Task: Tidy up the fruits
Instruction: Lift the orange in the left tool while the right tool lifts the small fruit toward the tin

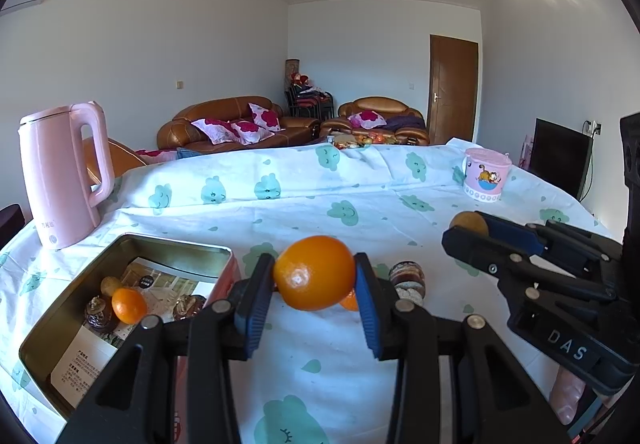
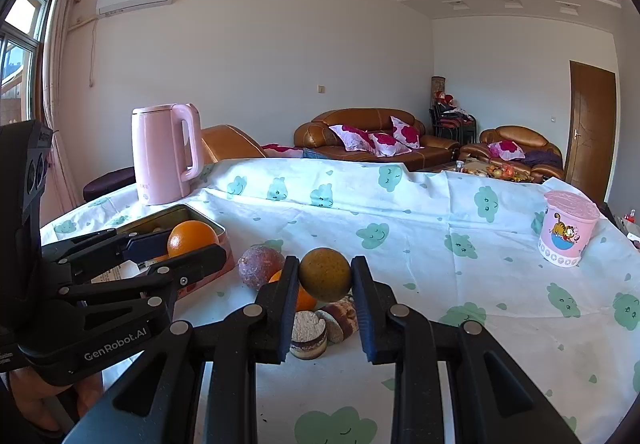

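The left claw is clenched on an orange, its blue pads pressing the fruit from both sides and holding it clear of the cloth that covers the desk. Just left of it, near the desk's front left corner, sits an open tin with a leaflet on its floor and a smaller orange fruit among a few darker pieces (too small to tell apart). The right claw is clenched on a round brownish-green fruit, likewise lifted above the cloth; in the left wrist view this same claw reaches in from the right edge with the fruit at its tip. Below and between the two claws, near the desk's front edge, lies a small cluster: a purplish round fruit, part of another orange piece behind the right claw's left finger, and some brown cake slices touching one another. A pink kettle stands upright at the far left corner, beyond the tin, and a pink cartoon cup stands near the right edge, well apart from the fruit. A hand shows under the left claw's body at the lower left of the right wrist view.
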